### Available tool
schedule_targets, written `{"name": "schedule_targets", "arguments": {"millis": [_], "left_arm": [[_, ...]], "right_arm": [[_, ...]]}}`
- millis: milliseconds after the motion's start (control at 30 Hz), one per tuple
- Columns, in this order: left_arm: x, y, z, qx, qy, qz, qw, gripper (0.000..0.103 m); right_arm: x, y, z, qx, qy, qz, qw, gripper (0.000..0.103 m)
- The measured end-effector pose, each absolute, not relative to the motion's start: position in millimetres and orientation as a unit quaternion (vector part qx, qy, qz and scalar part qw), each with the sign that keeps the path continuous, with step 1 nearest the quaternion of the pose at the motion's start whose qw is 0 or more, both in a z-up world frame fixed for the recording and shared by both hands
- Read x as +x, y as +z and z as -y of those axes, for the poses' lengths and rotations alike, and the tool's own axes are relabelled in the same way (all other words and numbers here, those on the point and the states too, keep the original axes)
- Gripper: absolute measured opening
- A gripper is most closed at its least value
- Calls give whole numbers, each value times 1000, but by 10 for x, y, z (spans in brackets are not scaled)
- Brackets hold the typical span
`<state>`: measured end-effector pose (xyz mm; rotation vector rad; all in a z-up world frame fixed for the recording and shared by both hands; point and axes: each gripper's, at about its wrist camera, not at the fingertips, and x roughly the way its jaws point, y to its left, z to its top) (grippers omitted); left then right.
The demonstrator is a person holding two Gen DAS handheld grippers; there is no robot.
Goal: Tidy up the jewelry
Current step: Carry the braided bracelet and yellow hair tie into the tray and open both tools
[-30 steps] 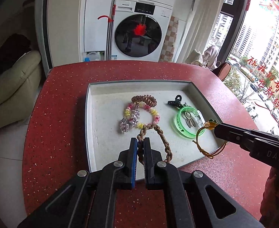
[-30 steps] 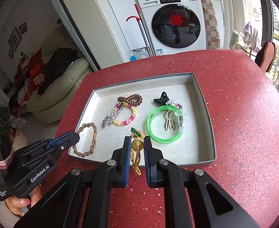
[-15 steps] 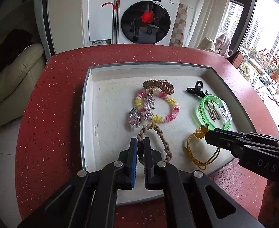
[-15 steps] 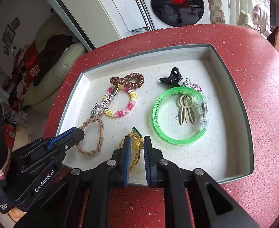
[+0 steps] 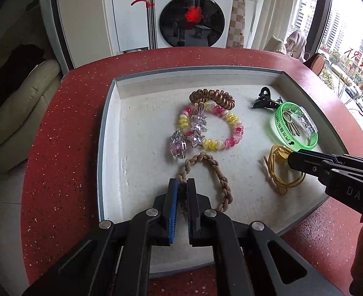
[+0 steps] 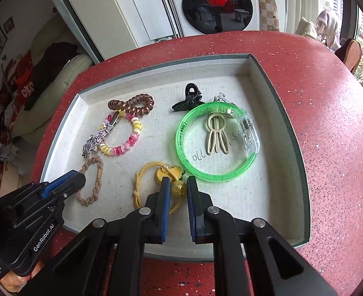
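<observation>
Shallow white square tray (image 5: 112,133) on red speckled table (image 5: 65,128); six pieces already lie in it: brown coil tie (image 5: 212,96), pink-and-yellow bead bracelet (image 5: 230,133), silver star clip (image 5: 196,128), black claw clip (image 5: 262,100), green translucent bangle (image 6: 216,175), beige hairpin (image 6: 216,135). Left gripper (image 5: 182,185) clenched on tan braided hair tie (image 5: 220,177), lowered to tray floor; right gripper (image 6: 176,185) clenched on yellow cord tie with fruit charm (image 6: 142,175), likewise down. Left to do, I judge: release both.

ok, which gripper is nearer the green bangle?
Right. The right gripper, shut on the yellow hair tie, sits just beside the green bangle; the left gripper holds the braided tie across the tray.
</observation>
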<state>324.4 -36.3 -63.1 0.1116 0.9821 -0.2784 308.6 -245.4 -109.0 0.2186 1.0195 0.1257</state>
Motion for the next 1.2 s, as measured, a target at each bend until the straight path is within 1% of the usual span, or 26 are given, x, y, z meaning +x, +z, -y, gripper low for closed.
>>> {"name": "schedule_targets", "arguments": {"millis": [67,133,167,200,267,700,1200], "left_arm": [[3239,-625,371,54,-132,-470,871,24],[3234,-613,361,47,-136,-470,871,24],[3223,-605,359,44,-137,-468,872,24],[3225,-594,363,43,-137,-466,873,24],[3222,-584,354,41,-135,-466,874,24],[3246,-546,349,37,-116,-468,875,25],[3246,-432,429,44,-116,-453,883,25]], "right_arm": [[3085,-1084,2436,98,58,-488,866,15],[3084,-1076,2439,102,60,-490,864,18],[3096,-1076,2444,107,63,-491,862,24],[3088,-1068,2455,112,64,-491,862,36],[3057,-1041,2469,115,63,-488,863,49],[2845,-770,2550,140,72,-452,878,53],[2740,-739,2635,147,64,-443,882,53]]}}
